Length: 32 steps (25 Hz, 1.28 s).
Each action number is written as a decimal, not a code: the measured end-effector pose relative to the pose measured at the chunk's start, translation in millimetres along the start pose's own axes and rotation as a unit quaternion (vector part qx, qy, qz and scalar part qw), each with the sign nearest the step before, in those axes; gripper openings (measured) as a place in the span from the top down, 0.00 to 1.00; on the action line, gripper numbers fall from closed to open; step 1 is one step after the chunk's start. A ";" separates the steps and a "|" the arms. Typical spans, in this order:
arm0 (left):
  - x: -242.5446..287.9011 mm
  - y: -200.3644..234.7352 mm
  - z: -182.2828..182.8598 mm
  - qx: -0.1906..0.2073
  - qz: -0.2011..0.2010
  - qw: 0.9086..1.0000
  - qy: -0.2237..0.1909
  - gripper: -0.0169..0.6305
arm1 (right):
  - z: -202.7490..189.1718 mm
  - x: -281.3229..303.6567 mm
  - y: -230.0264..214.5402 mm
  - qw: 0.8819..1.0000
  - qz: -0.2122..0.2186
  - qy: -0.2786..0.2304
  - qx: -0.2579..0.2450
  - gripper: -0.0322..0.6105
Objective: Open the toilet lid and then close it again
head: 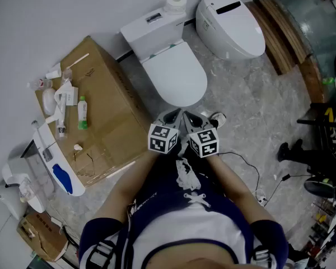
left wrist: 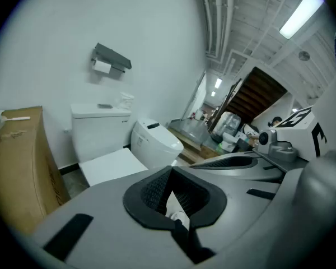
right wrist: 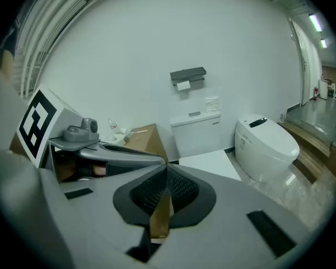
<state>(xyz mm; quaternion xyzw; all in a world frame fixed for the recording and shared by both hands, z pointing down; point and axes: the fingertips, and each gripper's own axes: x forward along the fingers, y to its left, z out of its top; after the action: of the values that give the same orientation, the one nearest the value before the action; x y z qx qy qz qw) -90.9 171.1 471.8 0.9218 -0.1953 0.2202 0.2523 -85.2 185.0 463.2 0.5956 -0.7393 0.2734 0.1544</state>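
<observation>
The white toilet stands against the wall with its lid [head: 175,76] down flat, below the tank [head: 153,28]. Both grippers hang side by side just in front of the bowl's front edge, apart from it. My left gripper [head: 172,115] has its jaws together with nothing between them, and the lid [left wrist: 113,166] lies ahead of its tips [left wrist: 171,167]. My right gripper [head: 191,116] is shut and empty as well. In the right gripper view the lid [right wrist: 211,164] sits beyond the closed tips [right wrist: 167,165].
A second, rounded toilet [head: 229,24] stands right of the first, by a wooden platform [head: 280,35]. A cardboard box [head: 98,108] with small bottles and tubes sits on the left. A paper roll [head: 176,1] rests on the tank. Cables [head: 252,172] run over the floor.
</observation>
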 end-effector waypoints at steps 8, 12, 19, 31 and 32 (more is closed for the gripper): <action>7.0 6.6 -6.1 -0.007 0.003 1.000 0.013 0.97 | -5.0 8.2 -10.2 1.000 -0.004 0.006 0.014 0.94; 11.1 15.3 -10.8 -0.012 0.011 1.000 0.019 0.97 | -11.0 16.4 -15.9 0.999 -0.007 0.002 0.034 0.94; 22.8 37.3 -34.1 -0.040 0.030 0.997 0.050 0.97 | -53.8 45.3 -22.4 0.995 0.006 0.050 0.082 0.93; 63.7 72.2 -61.8 -0.045 0.042 0.995 0.085 0.96 | -102.7 91.7 -59.0 0.980 -0.003 0.074 0.186 0.93; 66.7 74.9 -62.9 -0.041 0.044 0.994 0.087 0.96 | -106.9 94.1 -63.3 0.977 -0.004 0.074 0.199 0.93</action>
<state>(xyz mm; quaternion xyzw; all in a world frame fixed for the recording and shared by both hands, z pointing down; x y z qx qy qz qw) -90.4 129.4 582.6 0.8787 -0.2218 0.3018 0.2960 -57.3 164.0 615.1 0.5958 -0.6541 0.4575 0.0885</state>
